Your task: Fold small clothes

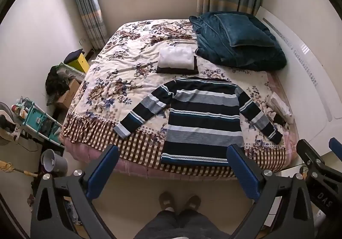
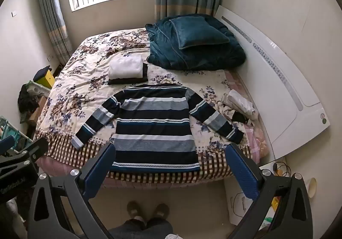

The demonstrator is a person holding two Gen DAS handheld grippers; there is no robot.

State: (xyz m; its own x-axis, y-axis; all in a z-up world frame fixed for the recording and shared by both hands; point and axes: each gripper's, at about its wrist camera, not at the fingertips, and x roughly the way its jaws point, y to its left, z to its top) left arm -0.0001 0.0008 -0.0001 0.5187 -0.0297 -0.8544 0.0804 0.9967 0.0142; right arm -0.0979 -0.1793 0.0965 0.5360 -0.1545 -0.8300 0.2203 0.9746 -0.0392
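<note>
In the left wrist view, one striped sweater point(image 1: 203, 119) lies flat on the bed point(image 1: 119, 89), both sleeves spread outward and its hem at the near edge of the mattress. Behind its collar sits one stack of two folded garments, a white folded piece point(image 1: 176, 58) on top of a dark folded piece point(image 1: 177, 70). One teal blanket point(image 1: 241, 50) is heaped at the far right with one teal pillow point(image 1: 243, 29) resting on it, and a small pile of crumpled clothes point(image 1: 281, 108) lies just beyond the right sleeve. The left gripper point(image 1: 173, 172) hangs above the floor with its two blue fingers point(image 1: 102, 174) spread wide and nothing between them; the sweater's hem sits just ahead of it, apart from both fingers. The right gripper point(image 1: 320, 166) shows at the right edge, bearing mirrored letters too partial to read. Two slippered feet point(image 1: 179, 201) stand below. In the right wrist view, the same single striped sweater point(image 2: 154, 127) lies ahead of the right gripper point(image 2: 171, 172), whose jaws are likewise wide apart and empty, the hem lying just beyond and between the two fingers point(image 2: 241, 172) without touching. The left gripper point(image 2: 19, 159) enters at the left edge, its white lettering too blurred to read. The white folded piece point(image 2: 125, 65), teal blanket point(image 2: 196, 50) and white headboard point(image 2: 277, 80) sit farther back.
</note>
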